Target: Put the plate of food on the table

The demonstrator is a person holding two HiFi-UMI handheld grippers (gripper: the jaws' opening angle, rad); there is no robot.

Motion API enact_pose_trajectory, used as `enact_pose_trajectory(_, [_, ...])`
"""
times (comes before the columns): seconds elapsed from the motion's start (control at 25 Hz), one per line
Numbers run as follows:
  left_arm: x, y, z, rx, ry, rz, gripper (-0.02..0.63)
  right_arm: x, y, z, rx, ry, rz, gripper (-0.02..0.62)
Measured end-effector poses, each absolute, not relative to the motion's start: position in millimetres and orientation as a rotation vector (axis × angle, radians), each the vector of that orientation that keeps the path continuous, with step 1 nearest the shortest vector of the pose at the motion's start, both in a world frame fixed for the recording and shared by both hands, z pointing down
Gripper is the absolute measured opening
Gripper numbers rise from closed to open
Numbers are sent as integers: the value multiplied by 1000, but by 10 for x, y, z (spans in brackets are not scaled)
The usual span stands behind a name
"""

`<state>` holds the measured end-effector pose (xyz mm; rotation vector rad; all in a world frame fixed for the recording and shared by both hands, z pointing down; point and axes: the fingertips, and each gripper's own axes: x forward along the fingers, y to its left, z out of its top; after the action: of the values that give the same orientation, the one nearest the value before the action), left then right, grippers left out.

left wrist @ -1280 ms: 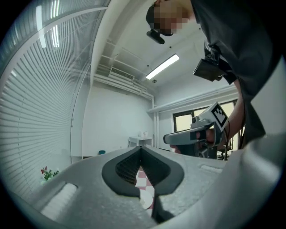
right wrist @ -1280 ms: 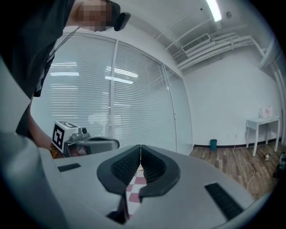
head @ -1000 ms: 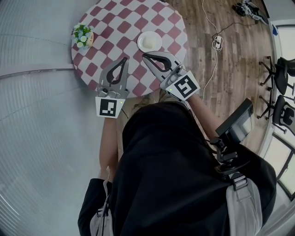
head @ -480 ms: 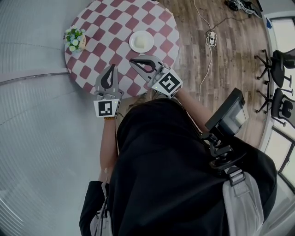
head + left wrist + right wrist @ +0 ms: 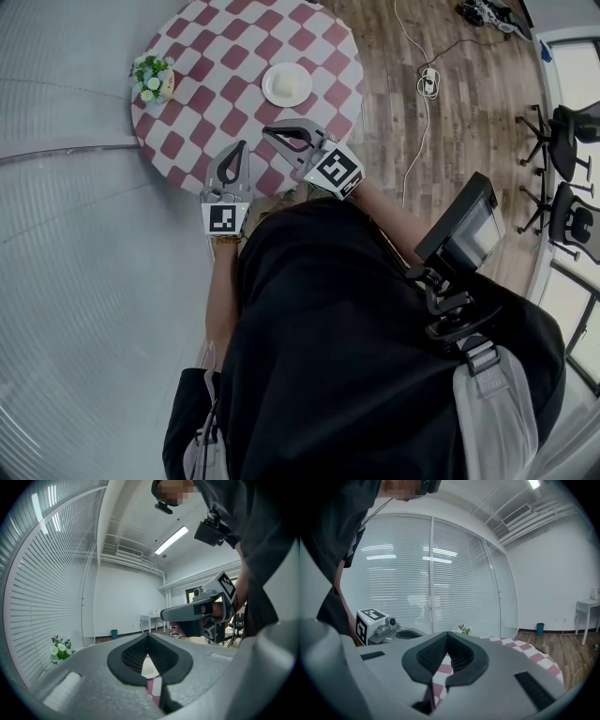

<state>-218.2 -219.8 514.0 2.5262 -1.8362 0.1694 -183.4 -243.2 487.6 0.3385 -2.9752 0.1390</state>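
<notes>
"Where does everything lie?"

"The plate (image 5: 287, 84) sits on the table (image 5: 211, 52) at my twelve o'clock, beyond my right gripper (image 5: 270, 129). The flower pot (image 5: 153, 80) stands at ten o'clock, near the table's edge."

"And your left gripper (image 5: 241, 147)?"

"Beside the right, over the table's near edge."

A small round white plate (image 5: 269, 90) lies flat and upright on the round bench under a red-and-white chequered cloth (image 5: 234, 52). At the plate's middle sits a pale, cream-coloured mound of food (image 5: 291, 84). The mound is low and rounded, and too small in the high head view to say what kind it is. In that view the plate rests a little right of the bench's middle, wholly on the cloth and well in from the rim. In the left gripper view a pale sliver above a red check (image 5: 149, 667) seems to be this same plate. The right gripper view shows only the bench's chequered top stretching away to the right (image 5: 534, 654).
</notes>
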Motion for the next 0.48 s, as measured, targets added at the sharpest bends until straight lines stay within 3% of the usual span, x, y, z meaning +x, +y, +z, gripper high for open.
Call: enact_pose_trajectory(0.48, [-2118,-2034,5273,2525,-1813,190,5,-1784,-2192,5171,263,-2916,171,8])
